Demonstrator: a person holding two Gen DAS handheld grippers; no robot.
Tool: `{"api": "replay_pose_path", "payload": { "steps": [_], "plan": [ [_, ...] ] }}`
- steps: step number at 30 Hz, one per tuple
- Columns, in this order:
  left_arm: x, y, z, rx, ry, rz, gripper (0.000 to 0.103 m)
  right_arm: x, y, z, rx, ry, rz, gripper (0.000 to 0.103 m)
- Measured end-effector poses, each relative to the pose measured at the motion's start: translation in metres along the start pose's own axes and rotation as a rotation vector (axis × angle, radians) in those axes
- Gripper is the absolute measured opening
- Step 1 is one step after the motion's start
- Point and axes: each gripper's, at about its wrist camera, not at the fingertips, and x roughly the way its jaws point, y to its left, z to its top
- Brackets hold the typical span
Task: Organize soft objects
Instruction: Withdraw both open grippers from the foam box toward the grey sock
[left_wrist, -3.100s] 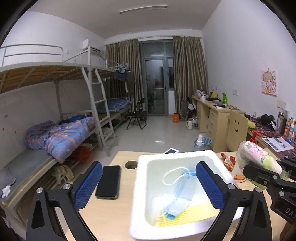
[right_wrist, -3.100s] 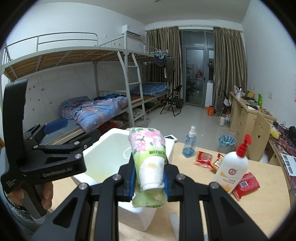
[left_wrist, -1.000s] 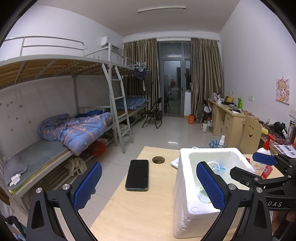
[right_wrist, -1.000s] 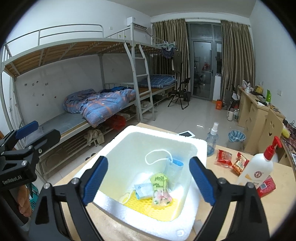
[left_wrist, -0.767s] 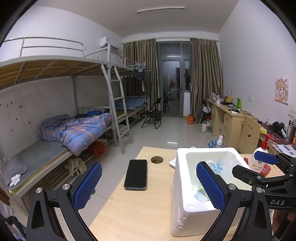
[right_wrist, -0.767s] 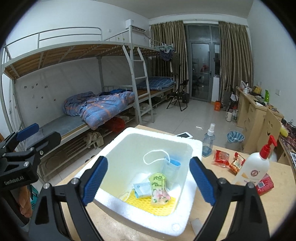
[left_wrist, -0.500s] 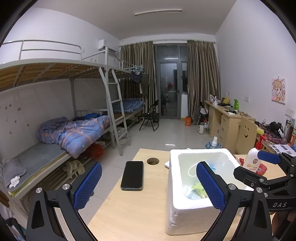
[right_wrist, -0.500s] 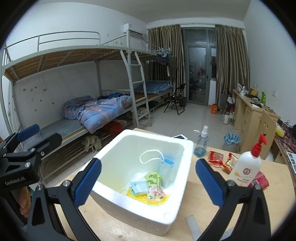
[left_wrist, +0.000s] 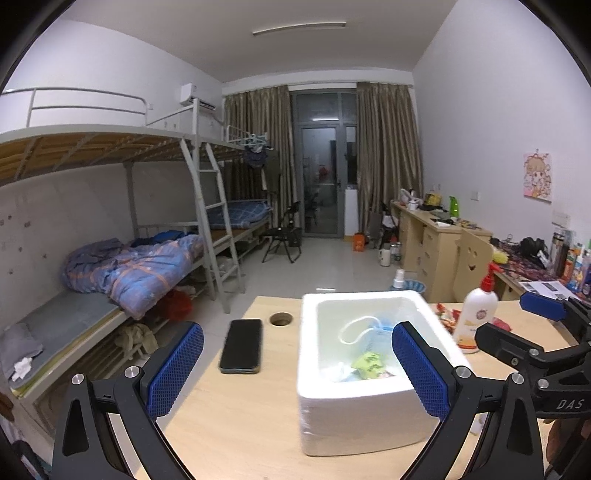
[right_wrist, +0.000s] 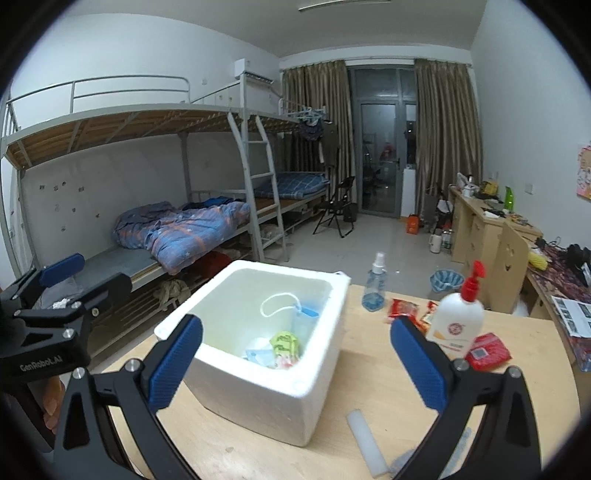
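So there's a white foam box (right_wrist: 258, 373) sitting on the light wood table (left_wrist: 236, 413), and the soft stuff is all down in the bottom of it. The tissue pack (right_wrist: 284, 345) has a green top and floral wrapper, lying a bit crumpled next to a light blue face mask (right_wrist: 304, 314) that leans on the far inner wall, white ear loop curling up. Right gripper (right_wrist: 295, 365) has its blue pads spread as wide as they go, having just opened, nothing between them. Left gripper (left_wrist: 295, 369) is spread wide too, empty. A black phone (left_wrist: 241, 345) lies left of the box, a pump bottle (right_wrist: 458, 317) to the right.
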Motion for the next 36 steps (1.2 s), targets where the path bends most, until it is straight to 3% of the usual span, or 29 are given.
{"api": "replay_pose_path", "payload": {
  "steps": [18,24,36],
  "plan": [
    [-0.017,-0.088,-0.007,0.071,0.015,-0.22,0.102,-0.072,-0.066,-0.029,0.106,-0.055,-0.211,0.103],
    [-0.02,-0.102,-0.008,0.07,0.014,-0.269,0.102,-0.078,-0.074,-0.034,0.124,-0.059,-0.234,0.103],
    [-0.033,-0.105,-0.013,0.063,-0.03,-0.286,0.102,-0.091,-0.079,-0.05,0.124,-0.067,-0.237,0.103]
  ]
}}
